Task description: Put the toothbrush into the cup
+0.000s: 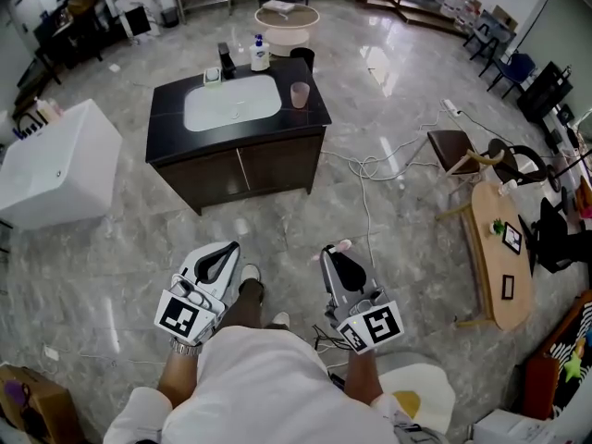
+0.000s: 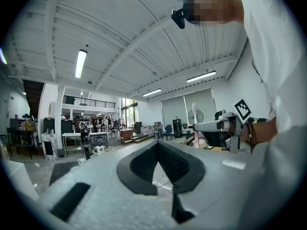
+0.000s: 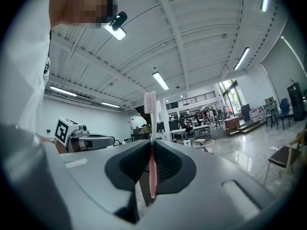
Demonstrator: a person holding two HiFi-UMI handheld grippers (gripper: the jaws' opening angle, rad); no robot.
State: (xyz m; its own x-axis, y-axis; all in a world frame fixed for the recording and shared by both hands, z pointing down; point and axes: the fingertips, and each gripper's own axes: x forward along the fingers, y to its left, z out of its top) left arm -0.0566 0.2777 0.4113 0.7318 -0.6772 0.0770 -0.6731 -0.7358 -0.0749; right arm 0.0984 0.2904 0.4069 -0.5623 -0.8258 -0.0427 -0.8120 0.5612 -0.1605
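Note:
A pale pink cup [image 1: 299,94] stands at the right end of a black vanity counter [image 1: 171,118] with a white sink [image 1: 231,102], a few steps ahead of me. My right gripper [image 1: 335,255] is held close to my body and is shut on a pink toothbrush [image 1: 343,245]. In the right gripper view the toothbrush [image 3: 150,104] stands upright between the closed jaws of that gripper [image 3: 152,145], bristle head up. My left gripper [image 1: 222,255] is beside it, also near my body. The left gripper view shows this gripper [image 2: 157,143] with jaws together and nothing between them.
A soap bottle [image 1: 260,55] and a dark faucet [image 1: 225,60] stand behind the sink. A white tub [image 1: 51,169] sits at the left. A wooden oval table [image 1: 499,248], a chair [image 1: 453,146] and floor cables [image 1: 370,169] lie at the right. A round white table [image 1: 287,17] is beyond.

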